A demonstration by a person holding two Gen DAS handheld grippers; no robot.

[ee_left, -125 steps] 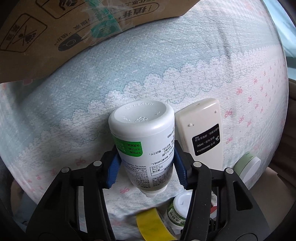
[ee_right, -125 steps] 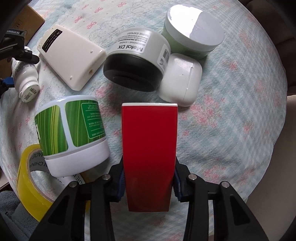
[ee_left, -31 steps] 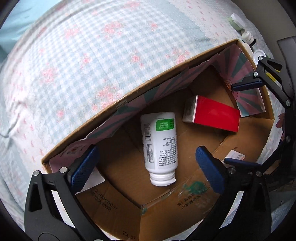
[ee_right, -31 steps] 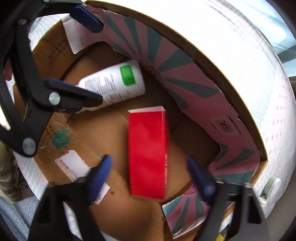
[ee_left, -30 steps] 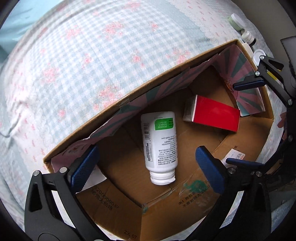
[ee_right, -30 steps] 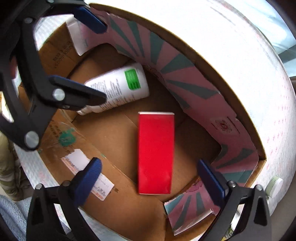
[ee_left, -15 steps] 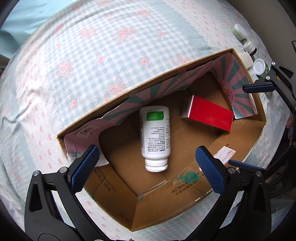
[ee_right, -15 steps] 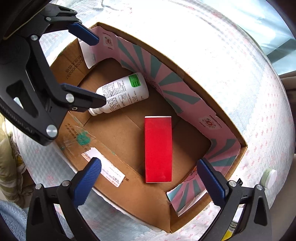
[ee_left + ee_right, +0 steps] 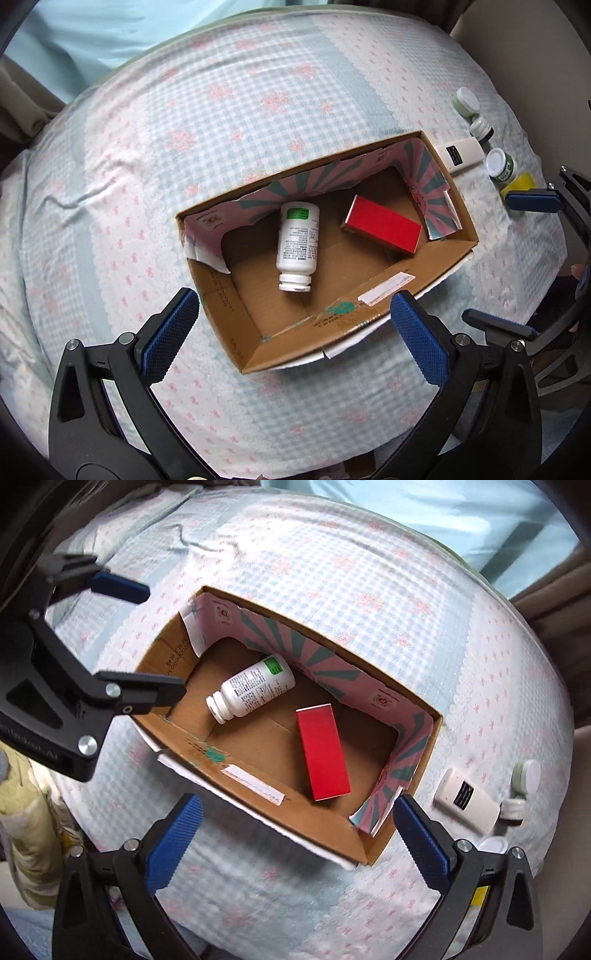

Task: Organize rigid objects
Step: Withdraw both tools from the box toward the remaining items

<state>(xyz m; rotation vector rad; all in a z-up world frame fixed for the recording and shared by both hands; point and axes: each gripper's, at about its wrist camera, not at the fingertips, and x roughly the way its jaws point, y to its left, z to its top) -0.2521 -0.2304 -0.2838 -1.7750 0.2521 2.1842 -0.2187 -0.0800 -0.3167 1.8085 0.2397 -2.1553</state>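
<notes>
The corrugated cardboard box (image 9: 236,325) below both tools is matt brown, its far wall lined with printed paper. Inside it, a smooth plastic bottle (image 9: 297,243) and glossy red carton (image 9: 322,751). Underneath, soft woven checked cloth (image 9: 229,96).

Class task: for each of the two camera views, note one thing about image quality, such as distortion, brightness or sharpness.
Left wrist view: fisheye bulges the bedspread into a dome; the white bottle label stays sharp. Right wrist view: the cardboard box edges bow, the far bedspread looks washed out by daylight, and dark vignetting fills the corners.
</notes>
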